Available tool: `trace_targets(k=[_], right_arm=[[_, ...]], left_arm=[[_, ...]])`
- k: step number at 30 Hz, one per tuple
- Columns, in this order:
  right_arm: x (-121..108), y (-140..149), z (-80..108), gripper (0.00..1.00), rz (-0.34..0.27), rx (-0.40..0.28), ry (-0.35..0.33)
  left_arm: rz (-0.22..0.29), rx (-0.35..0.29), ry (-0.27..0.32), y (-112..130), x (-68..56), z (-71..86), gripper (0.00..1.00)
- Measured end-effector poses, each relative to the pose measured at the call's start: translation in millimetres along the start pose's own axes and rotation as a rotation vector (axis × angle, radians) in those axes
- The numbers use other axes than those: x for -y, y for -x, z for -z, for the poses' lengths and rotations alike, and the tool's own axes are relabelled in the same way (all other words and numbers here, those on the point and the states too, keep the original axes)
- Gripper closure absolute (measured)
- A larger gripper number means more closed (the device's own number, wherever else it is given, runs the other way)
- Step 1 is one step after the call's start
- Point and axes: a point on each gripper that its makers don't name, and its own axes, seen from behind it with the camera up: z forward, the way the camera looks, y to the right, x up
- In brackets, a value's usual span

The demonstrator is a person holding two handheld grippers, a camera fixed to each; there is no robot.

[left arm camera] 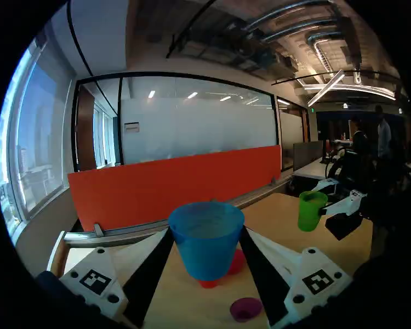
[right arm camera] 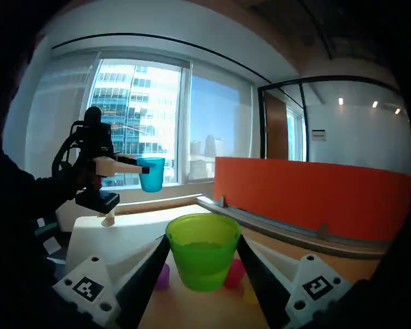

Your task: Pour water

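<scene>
Now, left tool (left arm camera: 206,233) clamping the blue cup (left arm camera: 206,244) and right tool (right arm camera: 203,241) the green cup (right arm camera: 203,255) above the tabletop (left arm camera: 271,211), bring rims close, then tilt slowly

Mid-frame in the left gripper view, the blue cup (left arm camera: 206,247) is a translucent sky blue. The left gripper (left arm camera: 206,233) is white with black inner finger faces and black-and-white square markers. At lower centre are a red cup (left arm camera: 236,263) and a magenta cup (left arm camera: 245,308), on a tan wood table (left arm camera: 282,211). The partition (left arm camera: 172,183) across the middle is bright orange. At lower centre of the right gripper view, the green cup (right arm camera: 203,257) is translucent lime. The right gripper (right arm camera: 203,241) is likewise white and black, with checkered markers.
</scene>
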Motion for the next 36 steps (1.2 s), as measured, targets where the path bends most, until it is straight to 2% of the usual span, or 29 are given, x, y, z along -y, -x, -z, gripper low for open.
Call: trace_targets(k=[9, 17, 27, 36], right_arm=[[3.5, 12.0, 1.3, 0.09, -0.017, 0.037, -0.018], [4.4, 25.5, 4.1, 0.09, -0.008, 0.086, -0.025], [6.2, 50.2, 9.1, 0.10, -0.005, 0.161, -0.035], [4.0, 71.3, 10.3, 0.09, -0.012, 0.214, -0.039]], left_arm=[[-0.018, 0.082, -0.008, 38.2, 3.9, 3.1, 0.15], [-0.045, 0.171, -0.008, 77.3, 5.1, 5.3, 0.15], [-0.079, 0.269, 0.030, 116.8, -4.3, 4.4, 0.15], [-0.104, 0.357, 0.048, 151.7, -6.2, 7.1, 0.14]])
